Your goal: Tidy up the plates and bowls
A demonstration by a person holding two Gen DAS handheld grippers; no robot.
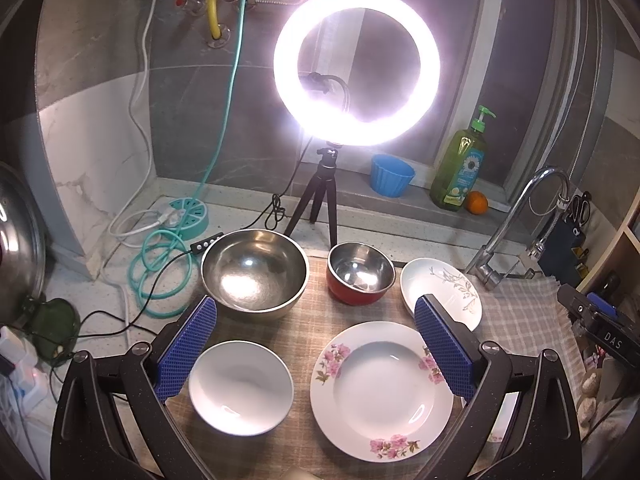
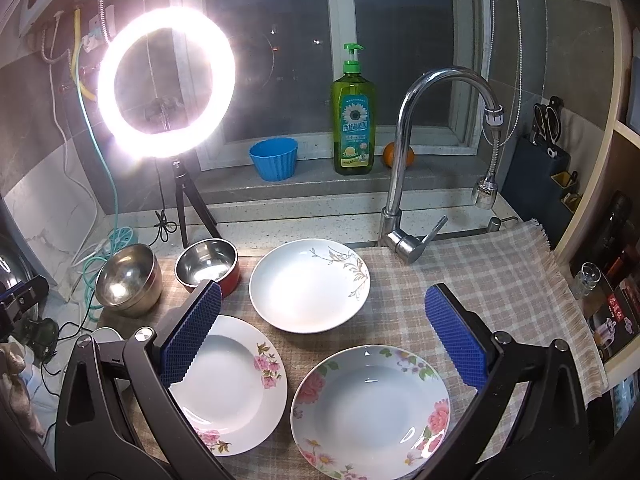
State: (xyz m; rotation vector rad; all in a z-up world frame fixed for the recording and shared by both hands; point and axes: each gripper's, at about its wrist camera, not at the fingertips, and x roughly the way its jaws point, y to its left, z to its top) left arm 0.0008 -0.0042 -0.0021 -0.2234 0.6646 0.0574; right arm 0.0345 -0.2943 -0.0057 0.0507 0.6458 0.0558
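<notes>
Both hand-held grippers hover open and empty: the left hand-held gripper is nearer the white bowl, the right hand-held gripper nearer the rose plate, each directly below-ahead

1. Table: speckled stone top, checked cloth spread across it.
2. On the cloth: steel bowl at 10 o'clock, red bowl at 12, white bowl at 8, sprig plate, pink-flower plate, rose plate at 6.
</notes>
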